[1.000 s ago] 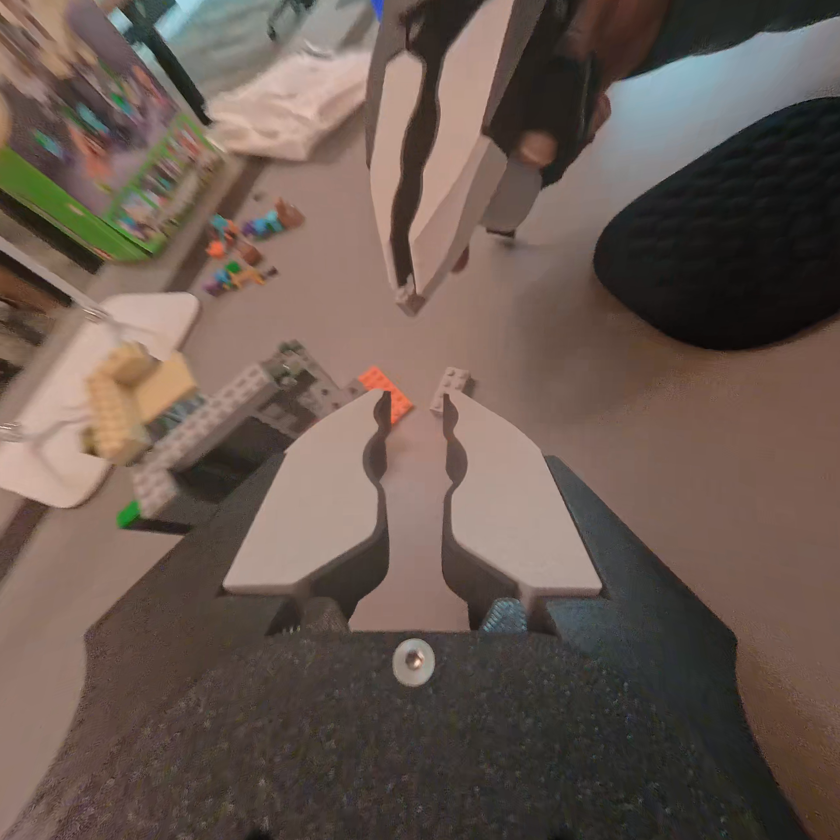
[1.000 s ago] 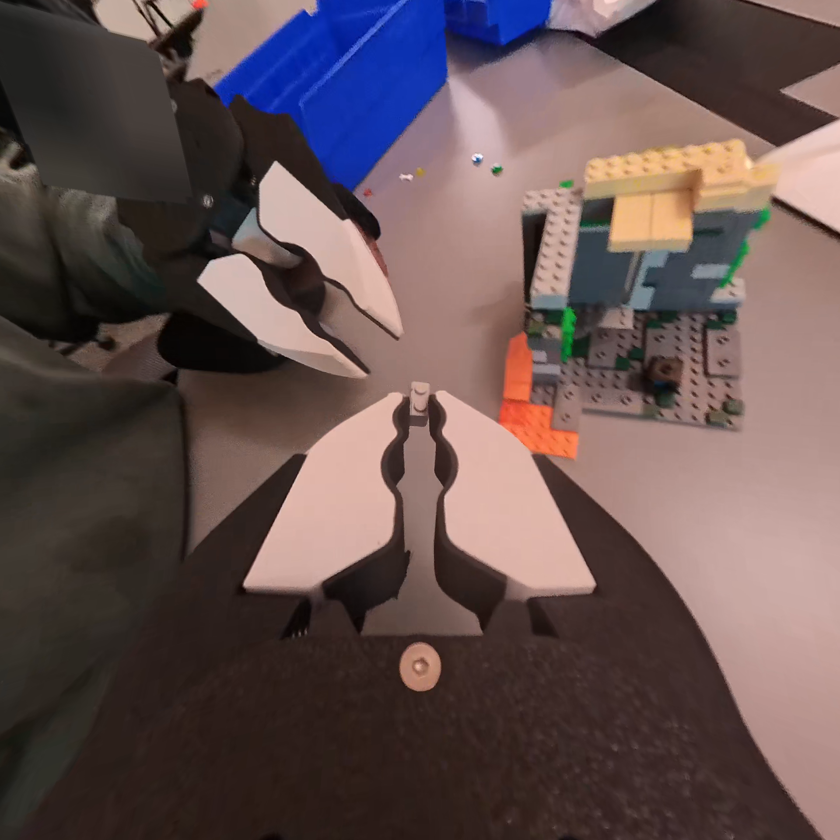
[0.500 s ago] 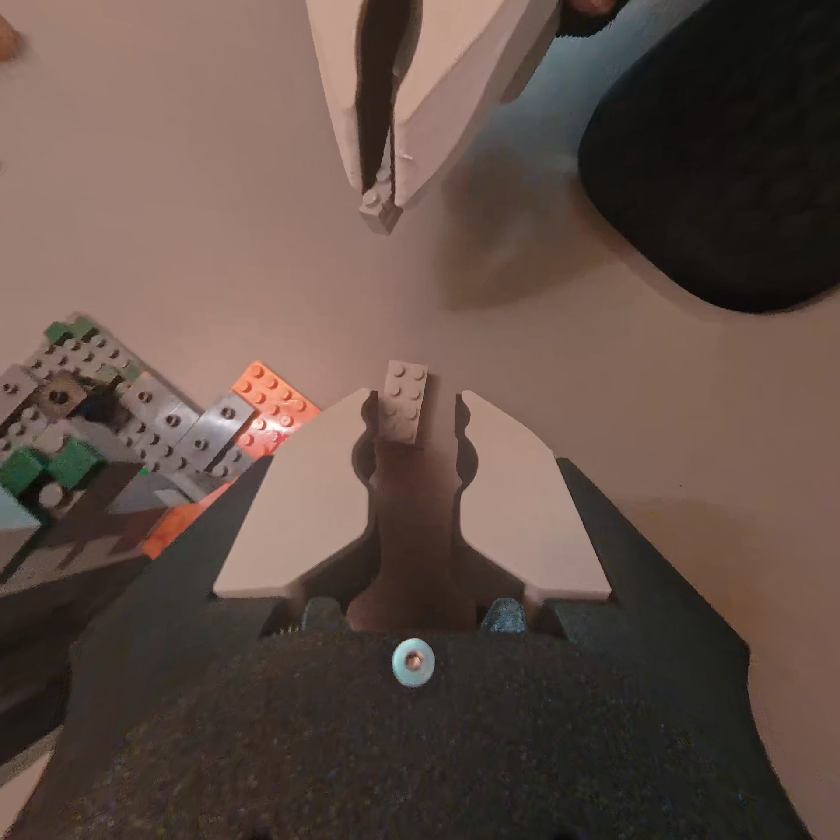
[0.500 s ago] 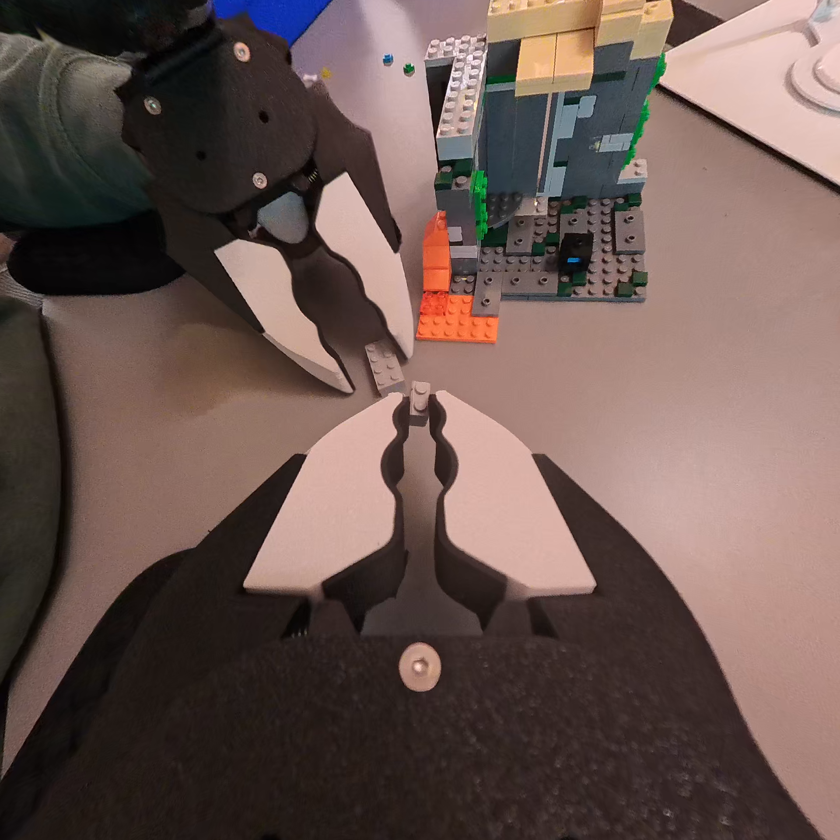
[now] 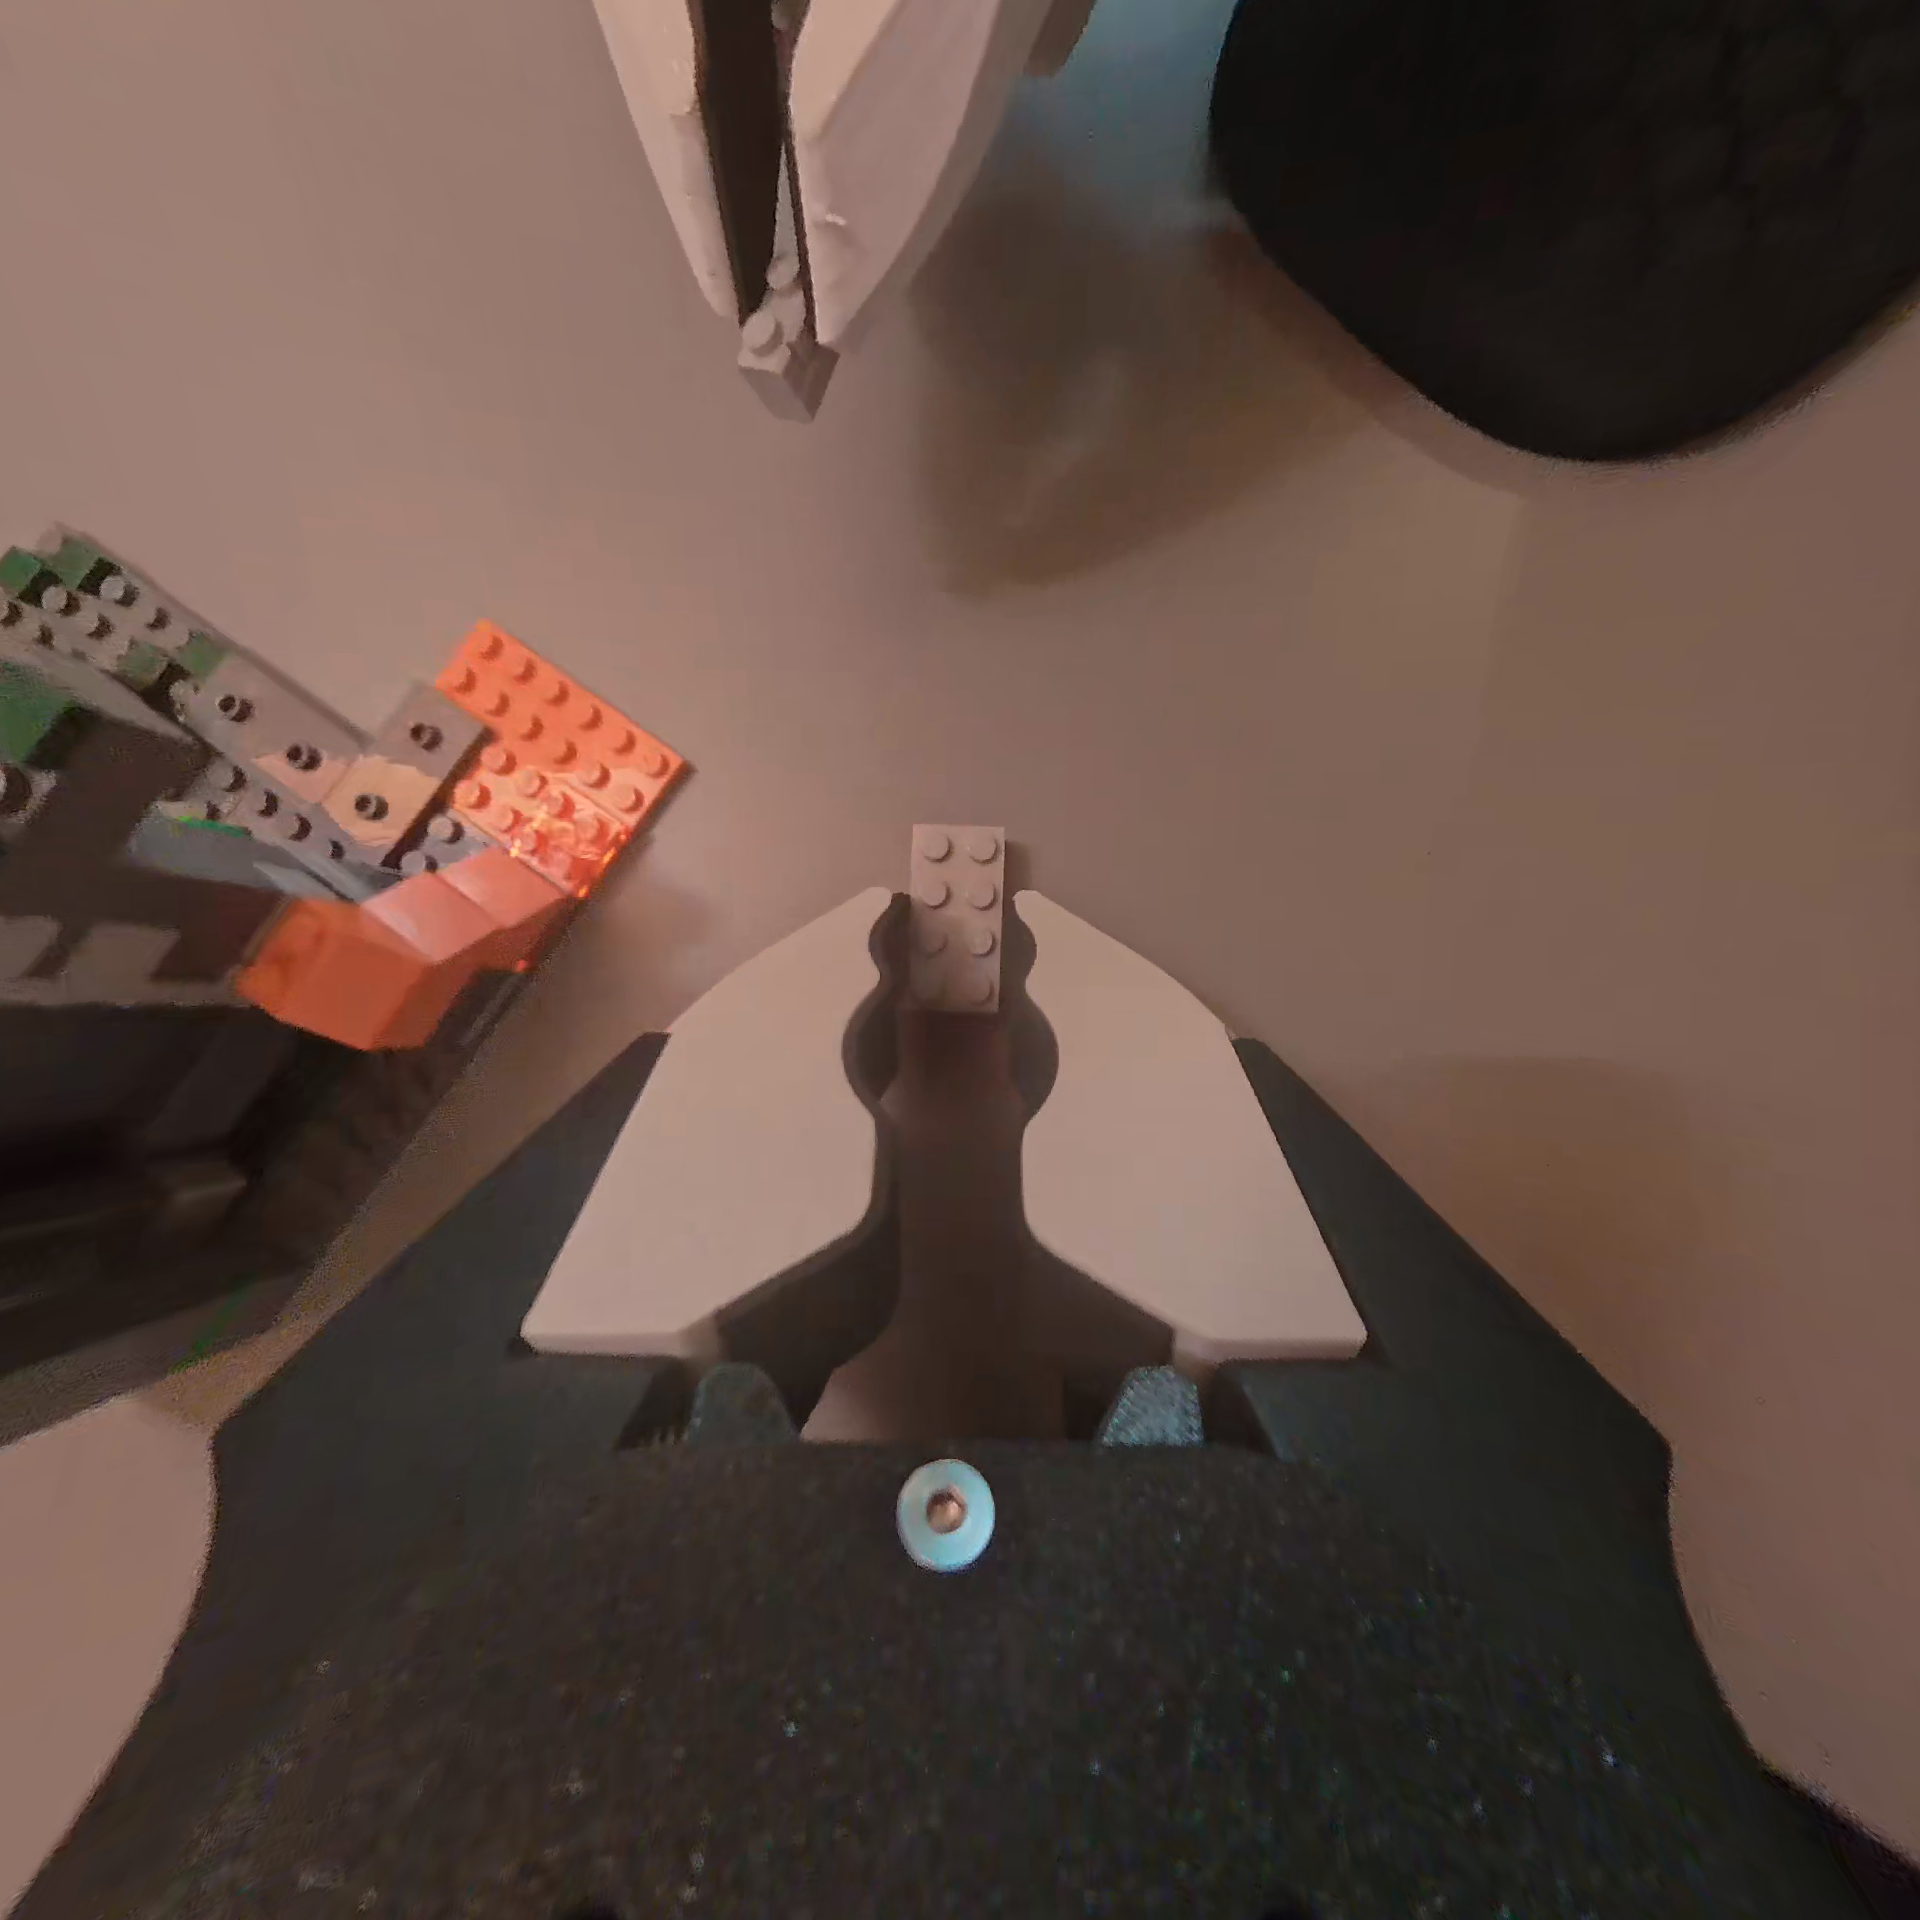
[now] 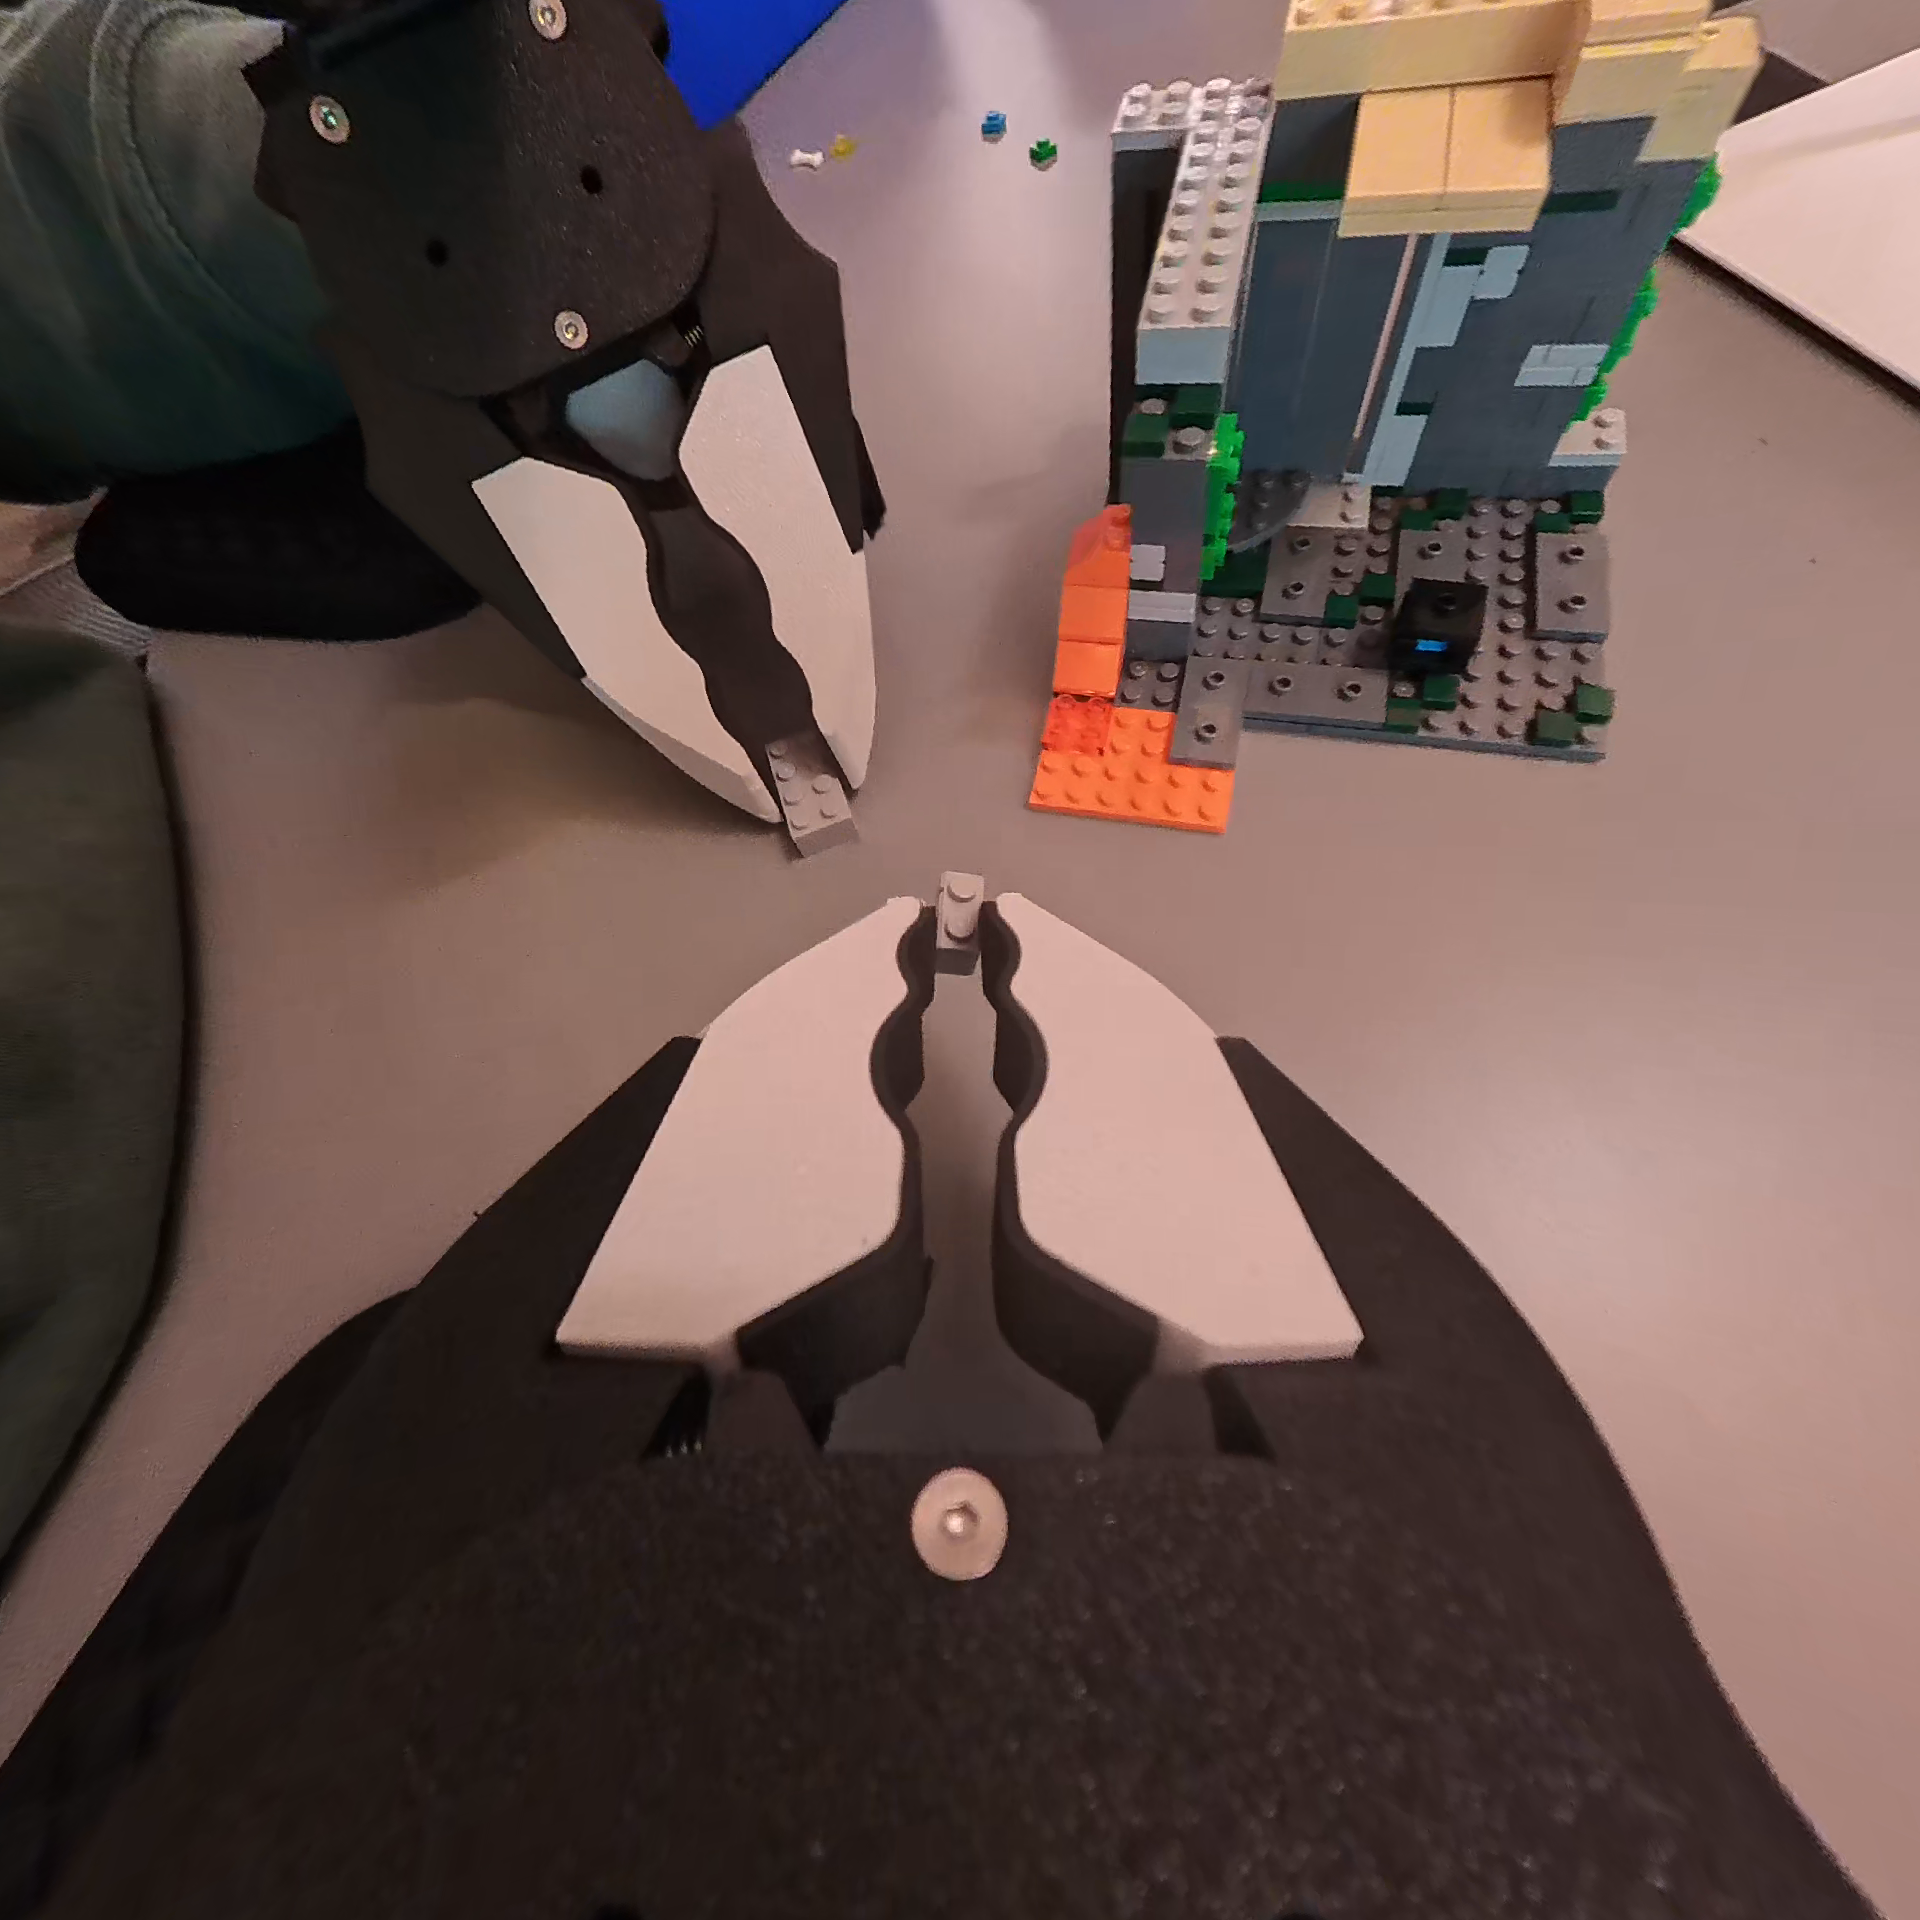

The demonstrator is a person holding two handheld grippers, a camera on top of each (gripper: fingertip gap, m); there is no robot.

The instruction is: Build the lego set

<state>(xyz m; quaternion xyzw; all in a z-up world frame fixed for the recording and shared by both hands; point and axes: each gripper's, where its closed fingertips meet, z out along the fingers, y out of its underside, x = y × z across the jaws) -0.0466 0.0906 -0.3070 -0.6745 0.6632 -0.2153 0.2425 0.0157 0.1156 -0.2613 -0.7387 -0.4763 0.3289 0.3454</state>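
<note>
My left gripper (image 5: 956, 904) is down at the grey table (image 5: 1351, 831), its two fingertips closed on the long sides of a grey two-by-four brick (image 5: 958, 914) that lies flat there. The right wrist view shows the same: the left gripper (image 6: 814, 790) with this brick (image 6: 810, 795) at its tips. My right gripper (image 6: 958, 912) is shut on a small grey one-by-two brick (image 6: 958, 925) and holds it just above the table. It also shows in the left wrist view (image 5: 779, 343), beyond the two-by-four brick.
A brick building (image 6: 1403, 416) on a grey baseplate with an orange plate (image 6: 1132, 779) at its corner stands right of the left gripper; it also shows in the left wrist view (image 5: 561, 727). A black cushion (image 5: 1610, 208), a blue bin (image 6: 748, 31), a white sheet (image 6: 1849, 260) and tiny loose pieces (image 6: 992, 125) lie around. One gripper's finger ends stand about 9 centimeters off the other's. Between my left fingertips and the brick building (image 6: 1403, 416) there is roughly 15 centimeters.
My left gripper came down over the grey two-by-four brick, opened wider, then closed its fingers onto the brick's sides. My right gripper kept the small grey brick and stayed almost still.
</note>
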